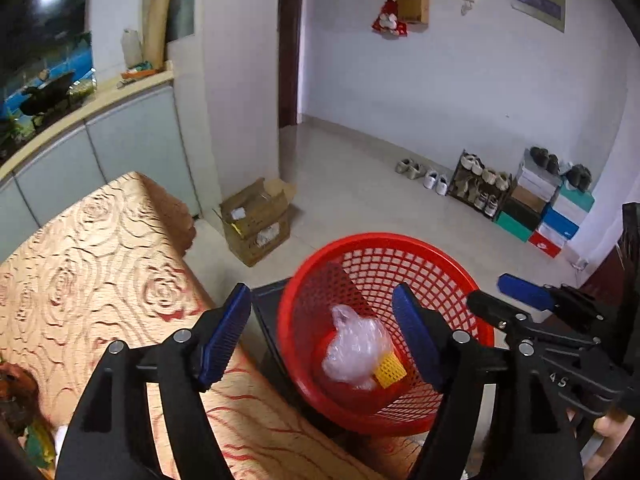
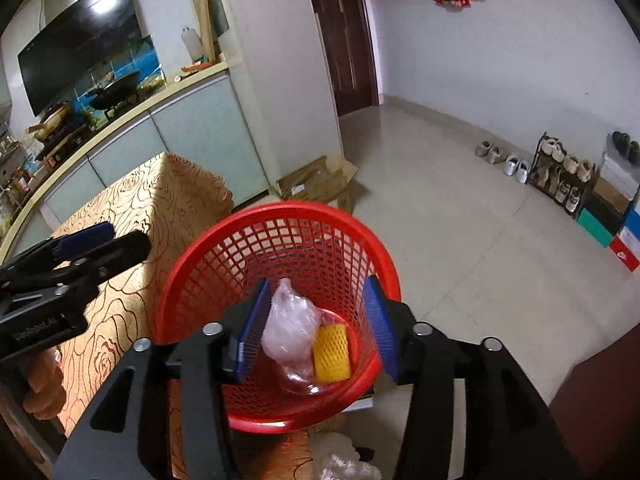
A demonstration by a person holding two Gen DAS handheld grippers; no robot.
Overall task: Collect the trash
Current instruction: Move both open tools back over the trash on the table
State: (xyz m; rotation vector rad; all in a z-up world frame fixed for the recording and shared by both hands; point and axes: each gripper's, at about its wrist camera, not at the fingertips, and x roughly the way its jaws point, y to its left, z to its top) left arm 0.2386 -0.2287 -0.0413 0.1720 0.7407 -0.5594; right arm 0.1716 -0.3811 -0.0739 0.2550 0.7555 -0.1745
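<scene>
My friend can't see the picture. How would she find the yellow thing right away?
Look for the red mesh basket beside the table with the rose-patterned cloth. At its bottom lie two pieces of trash, touching. The yellow foam net sleeve is the small, bright, criss-crossed one; its neighbour is a crumpled clear plastic bag.

Left wrist cam looks down and forward from above the table edge with the gold rose-patterned tablecloth (image 1: 92, 264) — red plastic mesh basket (image 1: 384, 248) sits close, right of centre. Right wrist cam faces the same way from further right, basket (image 2: 276, 216) near-centred and closer. Both share basket, tablecloth (image 2: 160, 188), brown cardboard box (image 1: 256, 220) on the floor (image 2: 316, 184), shoe rack (image 1: 480, 184) by the wall (image 2: 560, 172).
</scene>
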